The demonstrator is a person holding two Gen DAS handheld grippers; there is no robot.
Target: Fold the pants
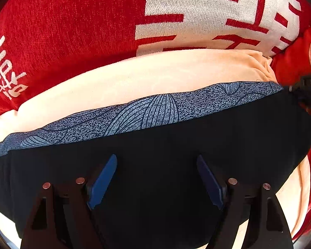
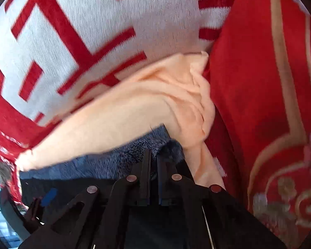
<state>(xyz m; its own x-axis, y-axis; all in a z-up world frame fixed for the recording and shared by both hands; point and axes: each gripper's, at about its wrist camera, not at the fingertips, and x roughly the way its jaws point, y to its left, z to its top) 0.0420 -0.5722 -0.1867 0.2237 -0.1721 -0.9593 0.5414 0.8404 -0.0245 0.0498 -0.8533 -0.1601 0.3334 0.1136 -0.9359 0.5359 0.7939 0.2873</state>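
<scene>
Smooth dark pants (image 1: 176, 145) (speckled blue fold), peach cloth (image 1: 134, 76)

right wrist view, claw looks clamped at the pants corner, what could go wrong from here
1. The right claw is shut at the blue patterned edge of the dark pants; the blurred view hides how much cloth it has, so a thin pinch might slip.
2. The left claw stands open over the pants, so one-sided pulling may skew them.
3. The peach cloth underneath could drag along.

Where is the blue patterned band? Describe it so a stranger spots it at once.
Start at the red-and-white blanket. The peach cloth lies on it, then the black pants. The blue patterned band runs between them: speckled, with curved leaf-like lines, unlike its plain neighbours.
</scene>
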